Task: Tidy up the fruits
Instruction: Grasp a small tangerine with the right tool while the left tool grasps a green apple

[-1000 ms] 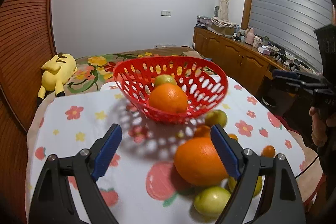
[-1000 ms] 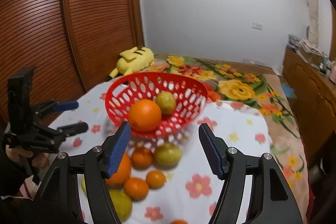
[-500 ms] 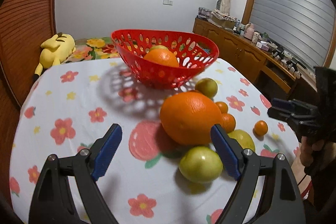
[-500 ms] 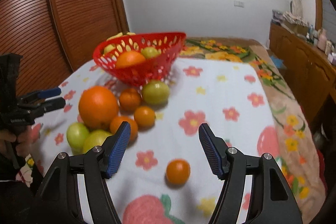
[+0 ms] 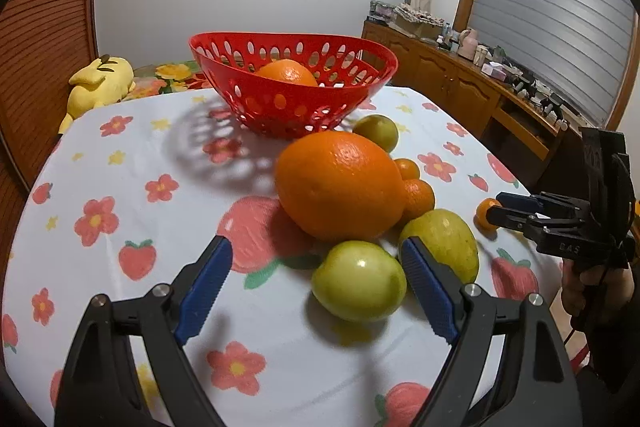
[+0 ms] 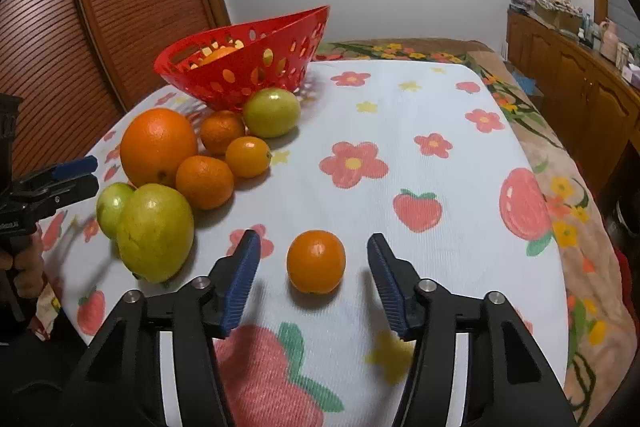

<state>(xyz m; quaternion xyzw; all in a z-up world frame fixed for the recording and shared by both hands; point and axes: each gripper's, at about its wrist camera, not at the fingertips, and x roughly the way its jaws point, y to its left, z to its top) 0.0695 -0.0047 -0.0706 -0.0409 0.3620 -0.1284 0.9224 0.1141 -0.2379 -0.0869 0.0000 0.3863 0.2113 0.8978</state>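
The lone small orange [image 6: 316, 261] sits on the worktop [image 6: 420, 115] apart from the fruit cluster; the right hand-held gripper [image 6: 314, 281] straddles it untouching, jaws just closing, presumably for the red basket [image 6: 248, 67]. The left hand-held gripper [image 5: 316, 287] gapes beside a green fruit [image 5: 359, 281].

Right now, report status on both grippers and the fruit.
Left gripper open, green fruit beside its right finger. Right gripper closing around lone small orange, pads not touching. Basket path unobstructed.
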